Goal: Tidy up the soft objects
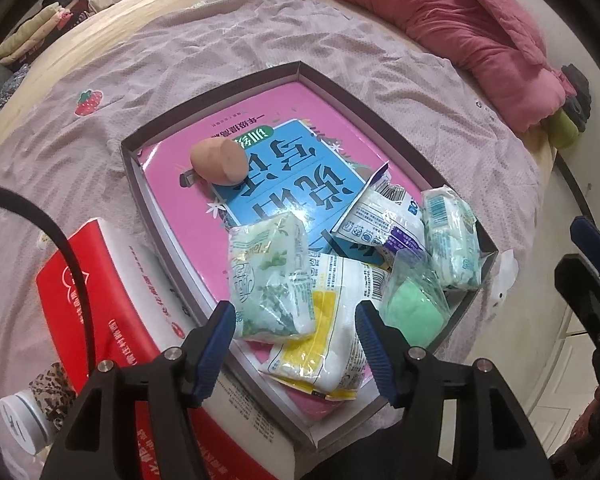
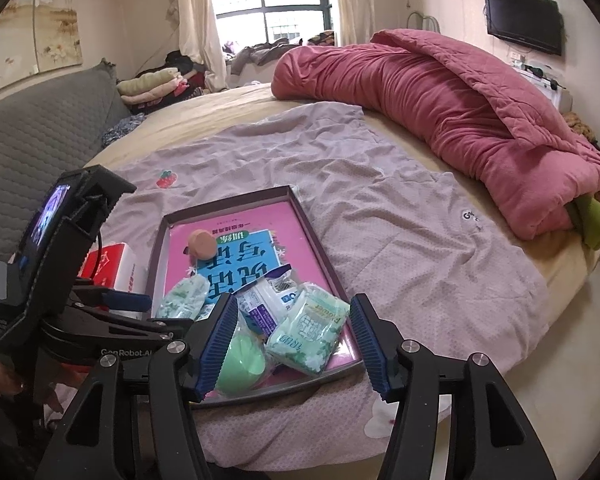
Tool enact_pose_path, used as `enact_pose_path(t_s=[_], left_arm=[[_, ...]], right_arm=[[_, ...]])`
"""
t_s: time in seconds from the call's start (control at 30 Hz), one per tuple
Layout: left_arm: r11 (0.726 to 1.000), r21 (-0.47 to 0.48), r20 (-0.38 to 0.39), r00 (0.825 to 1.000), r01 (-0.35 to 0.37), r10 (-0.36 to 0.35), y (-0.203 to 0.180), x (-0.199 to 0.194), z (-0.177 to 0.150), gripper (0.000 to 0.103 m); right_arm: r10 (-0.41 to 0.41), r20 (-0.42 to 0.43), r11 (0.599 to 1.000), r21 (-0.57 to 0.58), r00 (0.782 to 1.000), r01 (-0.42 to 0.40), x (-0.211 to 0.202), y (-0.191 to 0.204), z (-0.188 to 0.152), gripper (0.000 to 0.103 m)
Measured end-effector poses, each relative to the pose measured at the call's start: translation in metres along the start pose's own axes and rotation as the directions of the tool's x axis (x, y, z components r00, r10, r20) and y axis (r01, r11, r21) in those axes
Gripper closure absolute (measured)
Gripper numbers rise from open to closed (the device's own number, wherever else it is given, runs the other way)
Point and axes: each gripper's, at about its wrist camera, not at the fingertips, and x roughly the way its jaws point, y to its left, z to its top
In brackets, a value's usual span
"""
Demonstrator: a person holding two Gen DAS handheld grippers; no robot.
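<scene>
In the shallow box on the bed, the green-print tissue pack lies flat, long axis running toward the peach ball at the far end. The left gripper and right gripper hover half open, holding nothing

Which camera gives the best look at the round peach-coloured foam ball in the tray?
The left wrist view: the round peach-coloured foam ball sits large and unobstructed on the pink book. In the right wrist view the ball is also unobstructed but farther and smaller.
</scene>
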Motion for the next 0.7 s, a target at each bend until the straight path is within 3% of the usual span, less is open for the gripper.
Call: enact_pose_path(t_s=[0.17, 0.23, 0.7], left_arm=[[1.0, -0.002, 0.006, 1.0, 0.009, -0.009, 0.0, -0.006, -0.004, 0.039], [1.0, -0.004, 0.012, 1.0, 0.011, -0.011, 0.0, -0.01, -0.006, 0.037], [0.999, -0.032, 0.109, 0.994, 0.031, -0.027, 0.009, -0.061, -0.02, 0.027]], right_arm=[[0.004, 0.002, 1.0, -0.002, 1.0, -0.004, -0.001, 0.001, 0.0, 0.04], [0.0, 0.004, 1.0, -0.001, 1.0, 0.0, -0.002, 0.001, 0.0, 0.033], [-0.047, 0.022, 0.999, 0.012, 0.999, 0.047, -0.011, 0.009, 0.001, 0.03]])
